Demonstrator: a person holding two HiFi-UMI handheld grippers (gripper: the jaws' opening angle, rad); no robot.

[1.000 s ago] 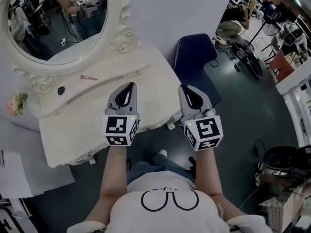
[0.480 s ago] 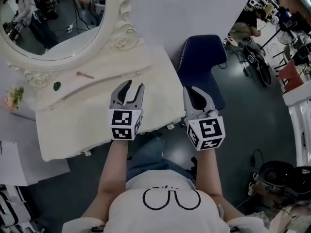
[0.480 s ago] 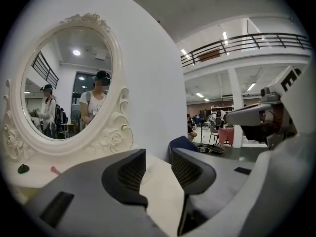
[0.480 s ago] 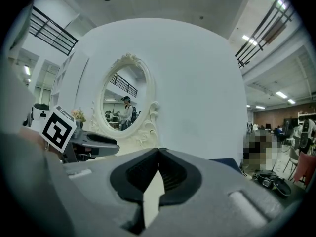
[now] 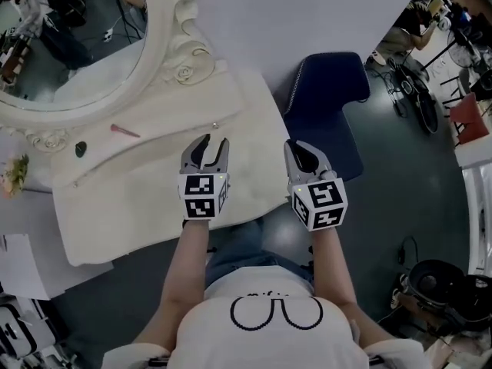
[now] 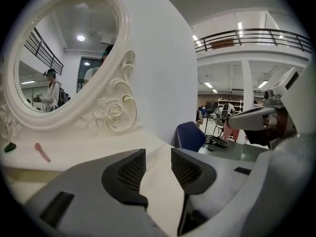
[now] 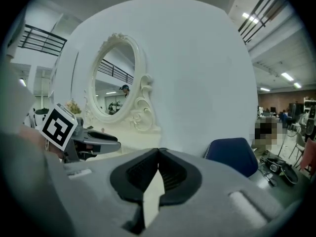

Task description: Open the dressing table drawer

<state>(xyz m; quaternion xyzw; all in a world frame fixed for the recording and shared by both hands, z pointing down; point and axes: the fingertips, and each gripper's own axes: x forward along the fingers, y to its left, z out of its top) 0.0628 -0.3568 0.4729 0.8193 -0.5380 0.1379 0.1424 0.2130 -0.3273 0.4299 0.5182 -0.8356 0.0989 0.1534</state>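
The cream dressing table [image 5: 138, 206] fills the left of the head view; its front face with the drawer is hidden below the top's near edge. A small knob [image 5: 214, 126] sits on the low ledge under the mirror. My left gripper [image 5: 214, 143] hovers over the table's right part, just short of that knob. Its jaws have just been opening and stand open with nothing between them [image 6: 158, 157]. My right gripper [image 5: 297, 147] is shut and empty [image 7: 159, 152], beside the table's right edge, over the floor.
An oval carved mirror [image 5: 69, 44] stands at the table's back. A pink stick [image 5: 123, 131], a dark green piece [image 5: 81, 149] and a posy [image 5: 14, 174] lie at the left. A navy chair [image 5: 327, 106] stands right of the table. Papers [image 5: 23, 271] lie at the lower left.
The left jaws were shut a second ago and now stand apart. Both grippers have sunk lower and drawn a little closer to the body. The right jaws stay shut.
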